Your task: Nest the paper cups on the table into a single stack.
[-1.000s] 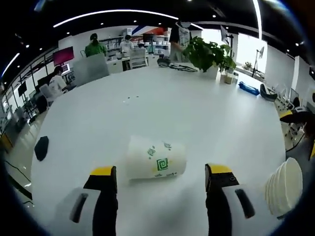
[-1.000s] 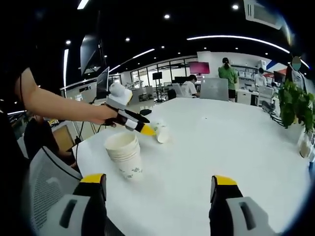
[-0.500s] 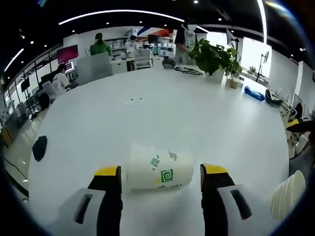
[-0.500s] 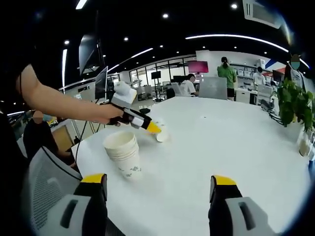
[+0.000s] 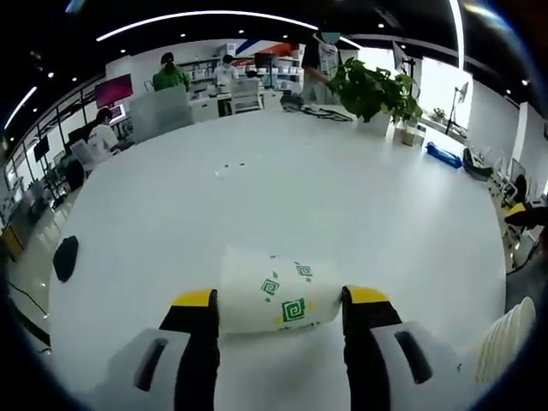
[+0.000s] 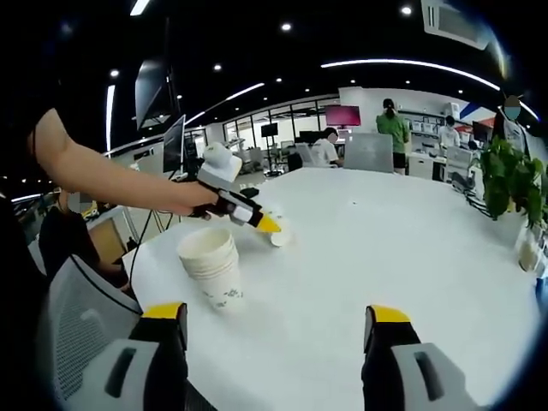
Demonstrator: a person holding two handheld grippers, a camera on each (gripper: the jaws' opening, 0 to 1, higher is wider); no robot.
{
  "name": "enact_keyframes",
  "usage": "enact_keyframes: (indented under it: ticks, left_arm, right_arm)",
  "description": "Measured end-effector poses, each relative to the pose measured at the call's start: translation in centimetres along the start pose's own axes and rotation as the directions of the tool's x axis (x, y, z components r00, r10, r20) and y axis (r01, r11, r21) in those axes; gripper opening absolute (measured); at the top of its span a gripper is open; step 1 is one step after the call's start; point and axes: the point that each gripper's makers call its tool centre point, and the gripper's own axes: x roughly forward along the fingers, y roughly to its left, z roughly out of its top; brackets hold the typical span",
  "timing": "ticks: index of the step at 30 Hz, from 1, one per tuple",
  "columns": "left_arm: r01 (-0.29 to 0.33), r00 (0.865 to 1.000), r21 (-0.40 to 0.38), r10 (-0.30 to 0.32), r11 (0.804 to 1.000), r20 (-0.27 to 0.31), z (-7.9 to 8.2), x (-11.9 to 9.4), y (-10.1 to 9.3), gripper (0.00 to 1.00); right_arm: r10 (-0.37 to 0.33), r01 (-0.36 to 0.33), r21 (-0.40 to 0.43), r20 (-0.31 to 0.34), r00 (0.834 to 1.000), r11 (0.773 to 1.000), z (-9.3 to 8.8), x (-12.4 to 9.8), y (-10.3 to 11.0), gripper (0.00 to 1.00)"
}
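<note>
Left gripper (image 5: 281, 300): yellow-tipped jaws narrowed onto a paper cup (image 5: 276, 290) lying on its side on the white table (image 5: 342, 197); both tips appear to touch the cup, one at each end. The cup is white with green square motifs.

Stack of paper cups (image 6: 211, 265): upright near the table's edge in the right gripper view; its rims (image 5: 505, 338) show at the lower right edge of the left gripper view.

Right gripper (image 6: 278, 321): jaws spread wide above bare table, nothing between them. In this view the left gripper (image 6: 270, 225), held in a person's hand (image 6: 187, 199), sits at the lying cup (image 6: 280, 233) just beyond the stack.

Dark object (image 5: 65, 258): on the table's left side.

Potted plant (image 5: 370, 90): at the far end of the table.

Office background: desks, monitors, several people.
</note>
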Motion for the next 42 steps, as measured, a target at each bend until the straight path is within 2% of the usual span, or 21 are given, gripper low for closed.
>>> enact_keyframes:
  ticks: [3,13,24,34,42]
  left_arm:
    - [0.001,1.0,-0.004,-0.001,1.0,0.01,0.3,-0.5,-0.1,0.53]
    - [0.021,1.0,-0.006,-0.021,1.0,0.002,0.1,-1.0,-0.4,0.53]
    - [0.05,0.998,0.003,-0.05,0.999,0.042,1.1,-2.3,-1.3,0.53]
    - [0.084,0.993,0.014,-0.085,0.996,0.078,2.7,-4.8,-2.5,0.53]
    - [0.117,0.989,0.016,-0.118,0.993,0.089,3.2,-7.4,-4.0,0.53]
  right_arm:
    - [0.0,0.0,0.0,-0.002,1.0,1.0,0.0,0.0,0.0,0.86]
    - [0.004,-0.004,-0.001,-0.005,1.0,1.0,-0.1,0.1,0.1,0.85]
    - [0.003,-0.003,0.001,0.007,1.0,1.0,0.4,0.0,0.2,0.85]
    - [0.011,-0.011,0.007,0.03,0.999,1.0,1.6,0.3,0.3,0.84]
    - [0.03,-0.03,0.001,0.035,0.999,1.0,2.3,1.0,1.0,0.83]
